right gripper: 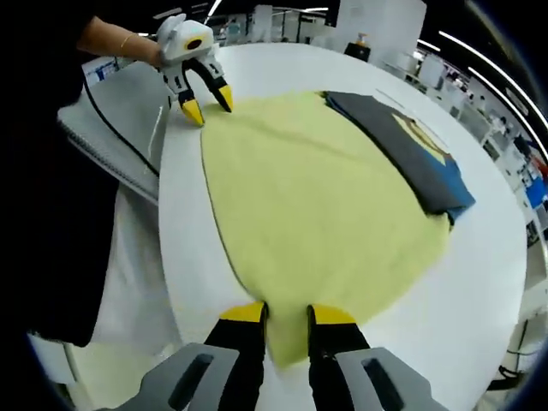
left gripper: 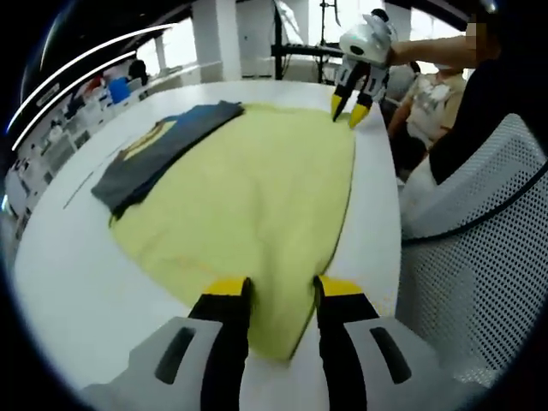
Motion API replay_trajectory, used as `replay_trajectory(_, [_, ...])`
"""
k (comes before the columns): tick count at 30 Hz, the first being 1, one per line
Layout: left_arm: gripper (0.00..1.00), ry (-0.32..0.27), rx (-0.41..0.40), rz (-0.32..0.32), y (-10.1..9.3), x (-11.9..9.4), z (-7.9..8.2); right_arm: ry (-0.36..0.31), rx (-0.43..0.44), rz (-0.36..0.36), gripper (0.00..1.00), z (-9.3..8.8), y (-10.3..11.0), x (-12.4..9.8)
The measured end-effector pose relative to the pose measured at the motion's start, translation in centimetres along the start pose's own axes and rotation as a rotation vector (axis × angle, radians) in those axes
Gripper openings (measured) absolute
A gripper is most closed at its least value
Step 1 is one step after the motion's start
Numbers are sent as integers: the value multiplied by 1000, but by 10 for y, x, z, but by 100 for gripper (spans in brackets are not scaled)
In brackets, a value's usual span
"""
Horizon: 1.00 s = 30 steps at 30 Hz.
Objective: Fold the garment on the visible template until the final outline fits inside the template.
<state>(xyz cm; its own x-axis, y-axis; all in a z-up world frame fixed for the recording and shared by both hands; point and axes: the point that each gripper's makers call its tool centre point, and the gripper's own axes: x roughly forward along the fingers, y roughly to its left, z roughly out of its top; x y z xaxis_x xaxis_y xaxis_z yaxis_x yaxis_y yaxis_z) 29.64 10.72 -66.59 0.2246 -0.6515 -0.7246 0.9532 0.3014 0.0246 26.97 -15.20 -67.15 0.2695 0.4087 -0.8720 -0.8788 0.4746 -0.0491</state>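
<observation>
Yellow garment (left gripper: 265,197) lies spread flat on the white table (left gripper: 77,282), a dark folded garment (left gripper: 163,150) on its far edge. Left gripper (left gripper: 280,287) and right gripper (right gripper: 287,312) each straddle a near corner, jaws parted. Soft, light, floppy cloth by the look; pinch the corners.

The garment (left gripper: 257,197) is plain pale yellow. Beyond the left hand-held gripper (left gripper: 281,291), a folded dark grey garment (left gripper: 158,150) shows blue and yellow patches. The tabletop (left gripper: 77,282) is white. Both hand-held grippers have yellow-tipped black jaws; the right hand-held gripper (right gripper: 285,315) likewise.
</observation>
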Motion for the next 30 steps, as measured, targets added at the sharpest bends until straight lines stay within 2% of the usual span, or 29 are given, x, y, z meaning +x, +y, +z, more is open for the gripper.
replay_trajectory(3, [21, 0, 4, 1, -2, 1, 1, -7, -3, -1, 6, 1, -3, 1])
replay_trajectory(7, [9, 11, -1, 23, 2, 2, 0, -7, -3, -13, 0, 1, -8, 2])
replay_trajectory(10, [3, 20, -14, 42, 5, 1, 0, -13, 35, -7, 0, 2, -10, 2])
replay_trajectory(19, [1, 56, -7, 72, 7, -6, 4, -55, 126, 0, 0, 6, -10, -10])
replay_trajectory(22, [1, 83, -36, 89, 9, -11, 6, -69, 147, -3, 0, 10, -10, -16])
replay_trajectory(27, [1, 119, -35, 106, 10, -18, 12, -111, 198, -16, 0, 21, -10, -31])
replay_trajectory(30, [0, 127, -80, 106, 11, -22, 13, -115, 208, -18, 0, 24, -10, -36])
